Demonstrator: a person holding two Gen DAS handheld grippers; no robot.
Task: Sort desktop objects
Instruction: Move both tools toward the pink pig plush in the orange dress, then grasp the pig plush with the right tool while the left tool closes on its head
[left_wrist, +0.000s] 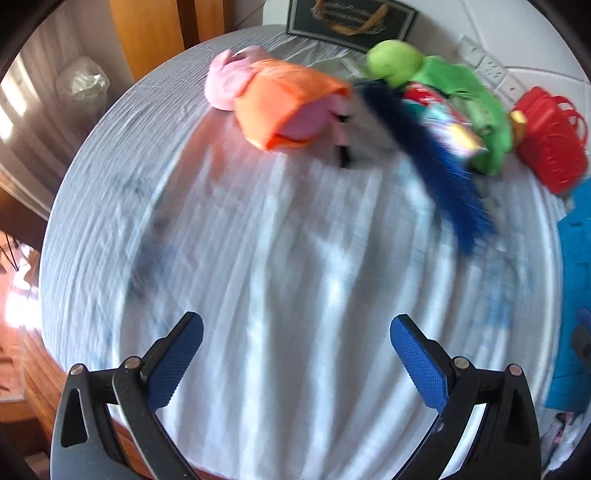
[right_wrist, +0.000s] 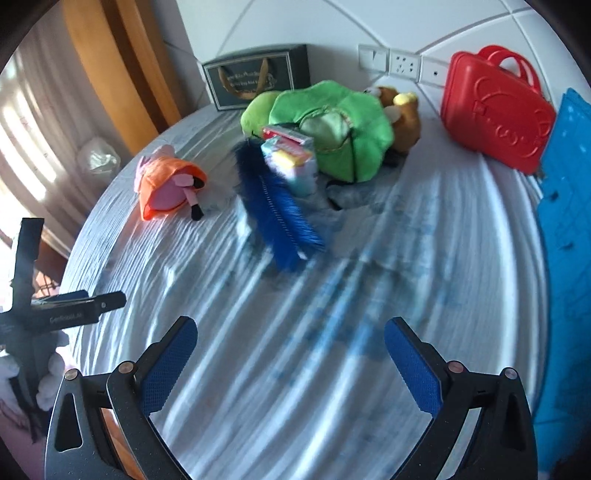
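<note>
A pink plush pig in an orange dress (left_wrist: 280, 103) (right_wrist: 166, 181) lies at the back left of the white-clothed table (left_wrist: 277, 266) (right_wrist: 295, 332). A blue bristle brush (left_wrist: 439, 162) (right_wrist: 277, 203) lies beside it, against a colourful small box (left_wrist: 447, 125) (right_wrist: 291, 158) and a green plush turtle (left_wrist: 443, 85) (right_wrist: 332, 122). A brown plush bear (right_wrist: 402, 110) lies behind the turtle. My left gripper (left_wrist: 295, 354) and right gripper (right_wrist: 290, 354) are both open and empty over the near cloth. The left gripper's body (right_wrist: 55, 310) shows at the right wrist view's left edge.
A red plastic case (left_wrist: 546, 129) (right_wrist: 495, 110) stands at the back right. A blue mat (left_wrist: 576, 288) (right_wrist: 565, 240) lies along the right edge. A dark gift bag (left_wrist: 351, 18) (right_wrist: 258, 77) stands at the back wall, near wall sockets (right_wrist: 399, 62).
</note>
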